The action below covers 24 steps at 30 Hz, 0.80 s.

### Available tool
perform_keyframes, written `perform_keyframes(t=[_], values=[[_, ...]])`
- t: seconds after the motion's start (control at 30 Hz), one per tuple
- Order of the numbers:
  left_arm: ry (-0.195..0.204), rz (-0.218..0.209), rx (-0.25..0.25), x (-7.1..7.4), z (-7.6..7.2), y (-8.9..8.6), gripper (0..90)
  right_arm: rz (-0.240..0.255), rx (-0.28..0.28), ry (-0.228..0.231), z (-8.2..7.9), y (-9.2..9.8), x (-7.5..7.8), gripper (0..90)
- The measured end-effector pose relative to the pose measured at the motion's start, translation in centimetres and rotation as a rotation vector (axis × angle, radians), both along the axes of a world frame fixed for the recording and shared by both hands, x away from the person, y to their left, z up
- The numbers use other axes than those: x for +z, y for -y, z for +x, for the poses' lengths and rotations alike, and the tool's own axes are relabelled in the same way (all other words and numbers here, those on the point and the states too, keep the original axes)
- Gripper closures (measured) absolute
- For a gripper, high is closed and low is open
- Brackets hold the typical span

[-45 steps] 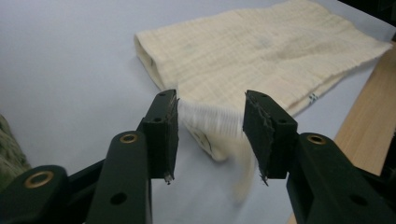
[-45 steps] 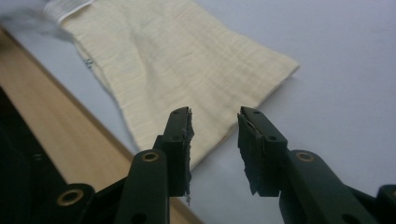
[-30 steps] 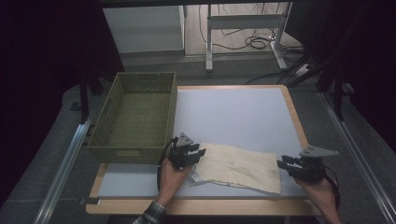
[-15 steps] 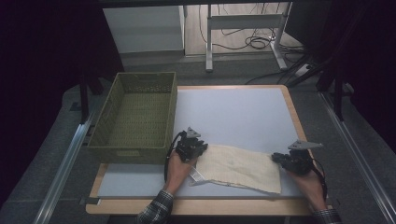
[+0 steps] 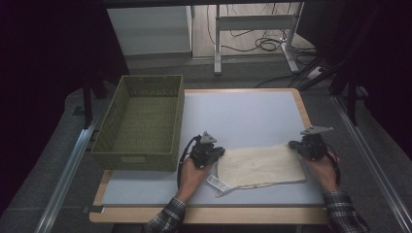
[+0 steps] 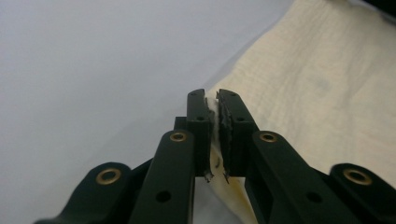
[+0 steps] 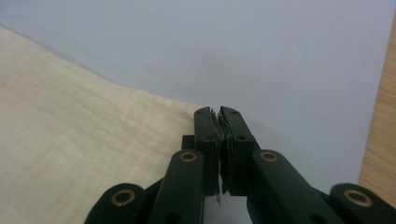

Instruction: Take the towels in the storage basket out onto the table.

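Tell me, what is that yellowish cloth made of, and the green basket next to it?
The cloth looks like soft woven fabric, maybe cotton or linen: cream, matte, with fine threads and light creases showing in the gripper views. The basket looks woven too, olive green, with an open mesh pattern in its walls and floor; it may be plastic or coated fibre, which the look leaves open.

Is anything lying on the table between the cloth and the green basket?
Nothing visible. The mat between the cloth and the basket is bare; the left gripper grips that corner.
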<state>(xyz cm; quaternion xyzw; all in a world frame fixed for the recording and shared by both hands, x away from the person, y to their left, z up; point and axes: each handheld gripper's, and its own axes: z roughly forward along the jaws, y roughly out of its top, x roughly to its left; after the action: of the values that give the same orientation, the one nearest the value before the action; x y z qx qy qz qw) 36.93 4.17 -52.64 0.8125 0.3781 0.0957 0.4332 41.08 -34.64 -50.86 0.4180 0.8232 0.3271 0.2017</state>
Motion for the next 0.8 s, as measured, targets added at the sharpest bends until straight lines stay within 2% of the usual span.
perform_keyframes(t=[0.03,0.1,0.17,0.2,0.23,0.37,0.53,0.6,0.7,0.8], values=[[0.008,0.021,0.019,-0.3,0.4,0.0,75.3,0.003,-0.001,-0.008,0.3,0.0,-0.2,85.6],[-0.001,0.020,0.023,-0.6,0.9,-0.2,69.8,0.023,-0.006,-0.014,0.3,0.1,-0.3,84.5],[0.010,0.062,0.030,-0.8,1.2,-0.1,64.9,0.046,-0.007,-0.007,-0.1,0.2,-0.1,82.2],[0.010,0.062,0.030,-0.8,1.2,-0.1,62.5,0.046,-0.007,-0.007,-0.1,0.2,-0.1,82.2],[0.009,0.090,0.028,-1.2,1.4,0.1,60.6,0.053,-0.010,-0.001,-0.6,0.3,0.2,79.1],[0.026,0.112,0.026,-1.4,1.6,0.2,54.0,0.074,-0.001,-0.005,-1.6,0.5,0.9,73.8],[0.025,0.110,0.012,-1.4,1.9,0.0,47.6,0.090,0.038,-0.013,-3.0,0.2,1.5,67.1],[0.022,0.110,0.011,-1.5,2.0,0.0,46.2,0.107,0.078,-0.029,-4.3,-0.5,1.7,62.2],[0.029,0.116,0.010,-1.5,2.0,0.0,45.8,0.135,0.109,-0.047,-5.4,-1.2,1.5,59.2],[0.022,0.110,0.011,-1.5,2.0,0.0,45.4,0.136,0.133,-0.063,-6.3,-2.2,1.0,54.7]])
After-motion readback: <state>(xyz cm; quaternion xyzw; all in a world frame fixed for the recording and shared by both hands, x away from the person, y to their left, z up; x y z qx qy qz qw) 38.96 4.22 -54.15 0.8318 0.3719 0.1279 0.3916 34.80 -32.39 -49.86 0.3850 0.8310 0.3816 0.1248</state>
